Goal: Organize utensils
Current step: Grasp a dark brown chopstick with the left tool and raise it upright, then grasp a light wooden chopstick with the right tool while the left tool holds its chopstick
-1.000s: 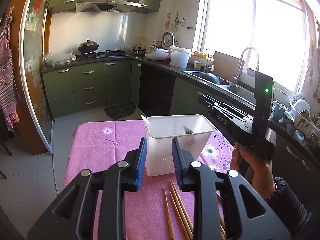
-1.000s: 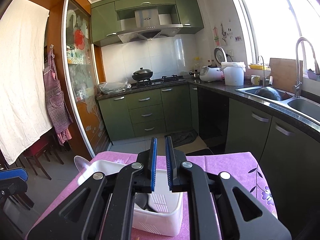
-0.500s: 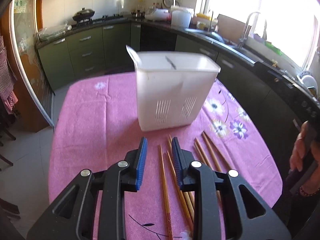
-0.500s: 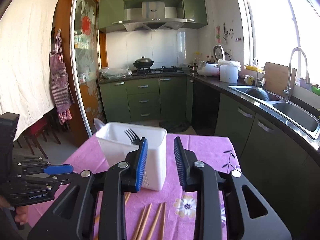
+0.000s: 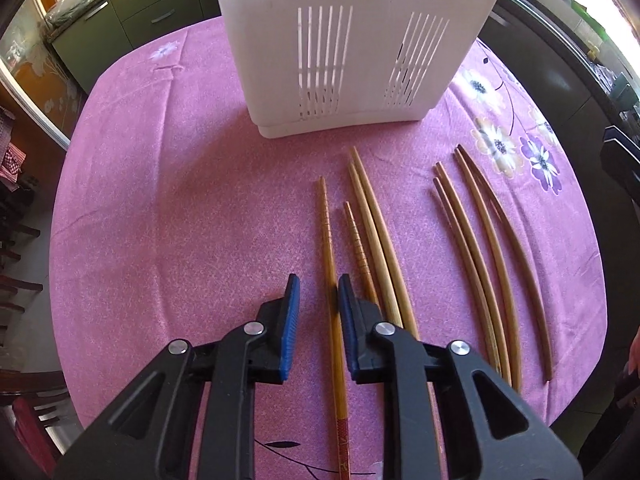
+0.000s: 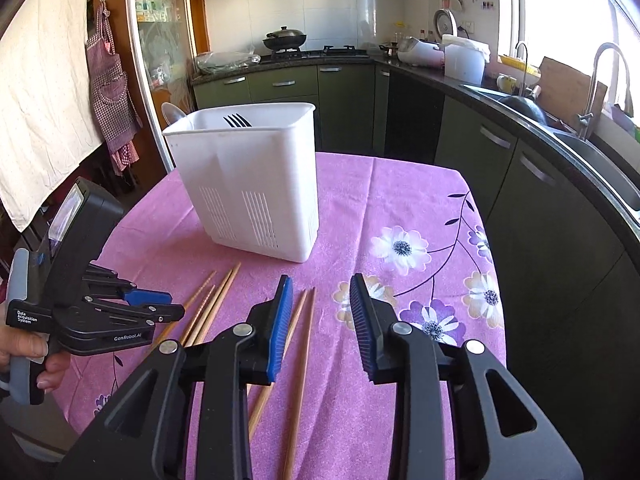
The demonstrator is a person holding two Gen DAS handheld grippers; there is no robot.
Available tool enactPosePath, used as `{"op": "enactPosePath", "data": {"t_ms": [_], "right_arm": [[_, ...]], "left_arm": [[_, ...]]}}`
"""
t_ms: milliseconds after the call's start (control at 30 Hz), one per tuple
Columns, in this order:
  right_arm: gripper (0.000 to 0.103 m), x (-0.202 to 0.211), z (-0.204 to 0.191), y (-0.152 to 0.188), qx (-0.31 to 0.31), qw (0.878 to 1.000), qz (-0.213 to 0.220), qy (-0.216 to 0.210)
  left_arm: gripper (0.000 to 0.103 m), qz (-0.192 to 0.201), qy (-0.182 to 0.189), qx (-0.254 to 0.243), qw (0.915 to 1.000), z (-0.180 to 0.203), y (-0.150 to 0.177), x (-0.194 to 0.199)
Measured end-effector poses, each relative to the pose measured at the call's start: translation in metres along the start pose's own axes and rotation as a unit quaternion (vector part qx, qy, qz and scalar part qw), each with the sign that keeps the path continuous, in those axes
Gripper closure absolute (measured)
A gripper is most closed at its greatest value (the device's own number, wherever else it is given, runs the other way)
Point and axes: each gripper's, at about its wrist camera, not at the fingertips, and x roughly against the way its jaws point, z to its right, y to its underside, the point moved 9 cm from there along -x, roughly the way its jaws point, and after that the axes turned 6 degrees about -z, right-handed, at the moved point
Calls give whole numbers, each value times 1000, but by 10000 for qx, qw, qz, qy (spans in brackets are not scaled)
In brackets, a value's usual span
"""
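Note:
A white slotted utensil holder [image 5: 360,40] stands on the pink tablecloth; in the right wrist view [image 6: 248,176] a black fork [image 6: 237,121] and a spoon [image 6: 173,113] stick out of it. Several wooden chopsticks lie in front of it. My left gripper [image 5: 318,286] is open and low over the table, its jaws either side of the leftmost chopstick [image 5: 326,232]. It also shows in the right wrist view [image 6: 160,305]. My right gripper [image 6: 320,284] is open and empty above two chopsticks [image 6: 302,332].
More chopsticks lie in a right-hand group [image 5: 480,240]. The round table's edge [image 5: 592,320] curves close on the right. Green kitchen cabinets [image 6: 304,84] and a sink counter [image 6: 560,136] stand beyond the table. An apron [image 6: 110,80] hangs at left.
My left gripper has dropped down to the table and moved around the leftmost chopstick. My right gripper has opened wider and lowered toward the chopsticks.

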Motion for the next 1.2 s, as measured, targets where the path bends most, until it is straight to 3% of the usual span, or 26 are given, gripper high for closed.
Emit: {"op": "enactPosePath", "data": {"t_ms": [300, 700, 1200], "right_arm": [[68, -6, 6, 3, -52, 9998, -190, 7], [61, -12, 4, 10, -7, 9988, -488, -56], [58, -40, -7, 27, 114, 9891, -1397, -452]], "left_arm": [[95, -169, -142, -154, 9996, 8, 3, -3], [97, -341, -65, -163, 9993, 3, 14, 2], [97, 568, 104, -133, 9982, -14, 13, 84]]}}
